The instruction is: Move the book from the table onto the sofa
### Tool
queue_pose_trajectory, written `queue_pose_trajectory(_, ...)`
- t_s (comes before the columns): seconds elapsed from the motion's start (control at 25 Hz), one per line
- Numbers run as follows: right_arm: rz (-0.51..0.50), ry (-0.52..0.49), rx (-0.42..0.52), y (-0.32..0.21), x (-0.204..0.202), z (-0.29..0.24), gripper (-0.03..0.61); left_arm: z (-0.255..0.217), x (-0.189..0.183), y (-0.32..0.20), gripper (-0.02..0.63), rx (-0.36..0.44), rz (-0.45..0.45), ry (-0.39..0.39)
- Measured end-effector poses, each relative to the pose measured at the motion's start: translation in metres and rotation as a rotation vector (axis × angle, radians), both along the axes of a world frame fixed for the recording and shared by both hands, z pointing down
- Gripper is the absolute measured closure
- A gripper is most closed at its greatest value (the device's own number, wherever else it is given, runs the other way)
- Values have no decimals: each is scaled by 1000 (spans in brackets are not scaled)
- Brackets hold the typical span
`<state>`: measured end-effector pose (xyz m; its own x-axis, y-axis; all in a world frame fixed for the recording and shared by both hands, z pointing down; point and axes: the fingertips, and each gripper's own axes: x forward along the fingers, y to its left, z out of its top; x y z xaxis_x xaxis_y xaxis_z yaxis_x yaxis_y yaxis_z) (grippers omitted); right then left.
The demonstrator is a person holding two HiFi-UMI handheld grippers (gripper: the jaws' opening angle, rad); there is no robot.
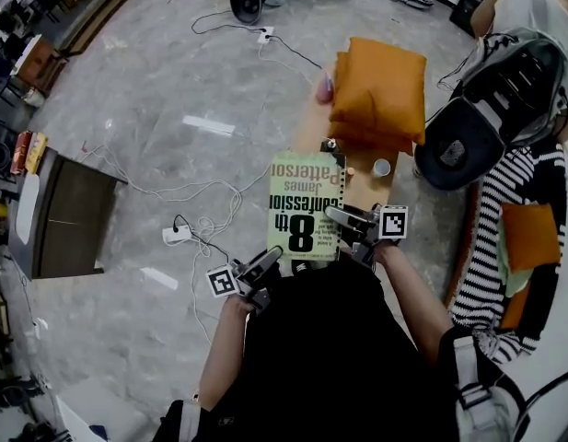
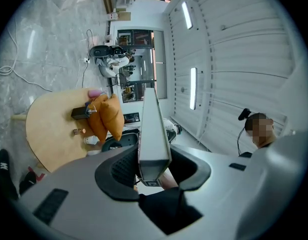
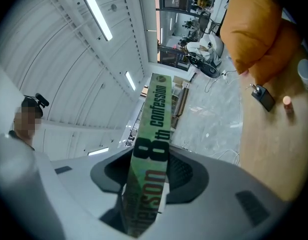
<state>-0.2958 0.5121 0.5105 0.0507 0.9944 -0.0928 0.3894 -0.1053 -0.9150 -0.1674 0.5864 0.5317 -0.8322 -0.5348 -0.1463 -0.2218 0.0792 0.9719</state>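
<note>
A pale green paperback book [image 1: 306, 206], with a big black "8" on its cover, is held in the air in front of me, above the near edge of the wooden table [image 1: 359, 166]. My left gripper [image 1: 271, 260] is shut on its near left corner. My right gripper [image 1: 344, 217] is shut on its right edge. In the left gripper view the book's white page edge [image 2: 153, 133] stands between the dark pads. In the right gripper view the printed spine [image 3: 153, 143] runs up between the jaws. The sofa [image 1: 493, 219], under a black-and-white striped cover, is on the right.
Orange cushions [image 1: 379, 88] are stacked on the table's far side, with a small white cup [image 1: 382, 167] and a small bottle [image 1: 351, 173] nearer. A dark bag [image 1: 491, 109] and an orange cushion [image 1: 530, 234] lie on the sofa. Cables and a power strip [image 1: 177, 234] cross the floor at left, beside a dark cabinet [image 1: 64, 215].
</note>
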Motion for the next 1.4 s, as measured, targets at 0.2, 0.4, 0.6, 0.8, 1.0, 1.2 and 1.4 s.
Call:
queue_pose_trajectory(0.2, 14, 2, -9, 2, 5, -10, 397, -5, 3, 1, 439, 8, 13, -13)
queue_pose_trajectory(0.4, 33, -10, -12, 0, 5, -17, 397, -9, 2, -2, 439, 27, 39, -33)
queue_pose_trajectory(0.6, 62, 7, -4, -1, 4, -10, 397, -6, 1, -2, 439, 44, 70, -31)
queue_pose_trajectory(0.8, 78, 26, 10, -1, -1, 5, 397, 8, -3, -1, 437, 57, 108, -7)
queue_pose_trajectory(1.0, 119, 59, -13, 0, -2, 12, 397, 20, -6, 1, 437, 87, 140, 7)
queue_pose_trajectory(1.2, 213, 83, -62, -5, -3, 11, 405, 18, -17, 6, 437, 124, 166, -8)
queue_pose_trajectory(1.4, 301, 64, -60, -14, -1, 10, 407, 18, -31, 11, 439, 111, 197, -14)
